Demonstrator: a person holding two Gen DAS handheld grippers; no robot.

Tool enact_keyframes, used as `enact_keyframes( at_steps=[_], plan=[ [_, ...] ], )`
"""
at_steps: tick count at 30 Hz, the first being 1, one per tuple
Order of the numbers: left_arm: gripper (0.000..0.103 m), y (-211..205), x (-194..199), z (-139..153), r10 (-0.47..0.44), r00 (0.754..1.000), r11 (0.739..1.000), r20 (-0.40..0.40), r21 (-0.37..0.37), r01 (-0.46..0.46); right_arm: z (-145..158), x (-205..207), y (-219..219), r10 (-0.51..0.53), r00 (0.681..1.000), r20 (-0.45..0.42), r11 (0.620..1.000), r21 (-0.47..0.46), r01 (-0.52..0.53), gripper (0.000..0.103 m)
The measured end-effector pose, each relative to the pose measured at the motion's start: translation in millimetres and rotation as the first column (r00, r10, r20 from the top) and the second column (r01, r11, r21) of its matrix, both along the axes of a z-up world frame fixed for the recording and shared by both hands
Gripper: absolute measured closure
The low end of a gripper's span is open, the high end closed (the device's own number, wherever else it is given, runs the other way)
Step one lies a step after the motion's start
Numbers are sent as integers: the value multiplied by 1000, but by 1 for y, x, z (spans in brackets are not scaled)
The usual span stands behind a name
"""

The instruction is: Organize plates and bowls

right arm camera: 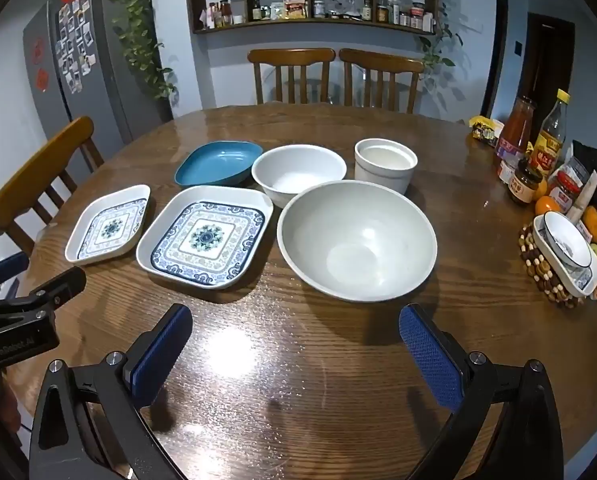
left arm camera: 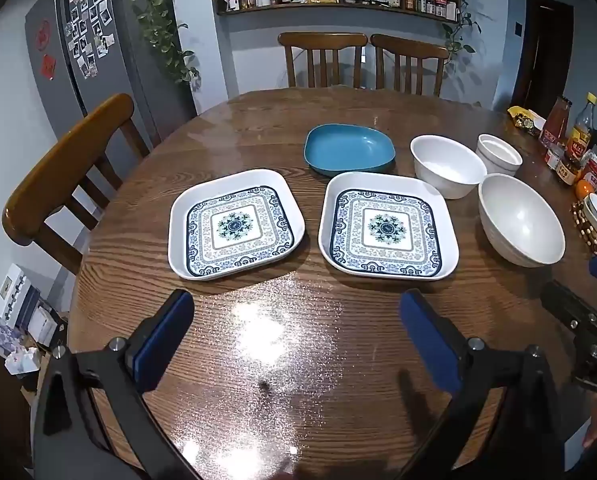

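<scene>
Nearest the lens, the left gripper (left arm camera: 296,320) hangs low over the bare front of the round wooden table (left arm camera: 282,380), its blue-padded jaws spread wide with nothing between them. The right gripper (right arm camera: 294,332) is likewise spread and empty; beside it the other tool's black body carries pale lettering, partly legible as "GenRobot.AI".

Past the jaws two square white plates with blue patterned centres lie side by side, apart: the left patterned plate (left arm camera: 236,224) and the right patterned plate (left arm camera: 386,226). Just right of those sits the large white bowl (right arm camera: 356,240), with a medium white bowl (right arm camera: 298,174) and a small straight-sided white cup (right arm camera: 384,164) behind it. The blue dish (left arm camera: 348,148) rests behind the right patterned plate.

At the table's right edge stand sauce bottles (right arm camera: 546,140) and jars with red and yellow labels, their print too small to read. Farther off are wooden chairs (left arm camera: 322,60), a grey fridge (left arm camera: 86,40) covered in photos, and a wall shelf (right arm camera: 310,4) of jars.
</scene>
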State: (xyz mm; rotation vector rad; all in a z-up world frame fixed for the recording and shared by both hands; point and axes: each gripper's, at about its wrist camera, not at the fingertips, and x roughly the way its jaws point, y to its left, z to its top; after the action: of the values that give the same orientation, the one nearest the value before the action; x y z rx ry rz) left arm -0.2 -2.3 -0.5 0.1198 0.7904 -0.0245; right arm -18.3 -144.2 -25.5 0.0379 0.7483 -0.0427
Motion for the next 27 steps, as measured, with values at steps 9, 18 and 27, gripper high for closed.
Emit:
enact_keyframes(
  at_steps=[9, 18, 27],
  plan=[
    [1, -6, 1, -4, -13, 1000, 1000, -17, -17, 13, -1, -1, -3, -4, 1000, 5, 1000, 7, 4, 0],
    [1, 2, 1, -3, -21, 1000, 999, -11, -39, 21, -2, 0, -2, -4, 1000, 3, 1000, 8, 4, 0],
    [1, 1, 1, -5, -26, 1000, 999, -14, -39, 25, -2, -1, -3, -4, 1000, 2, 1000, 7, 4, 0]
  ],
)
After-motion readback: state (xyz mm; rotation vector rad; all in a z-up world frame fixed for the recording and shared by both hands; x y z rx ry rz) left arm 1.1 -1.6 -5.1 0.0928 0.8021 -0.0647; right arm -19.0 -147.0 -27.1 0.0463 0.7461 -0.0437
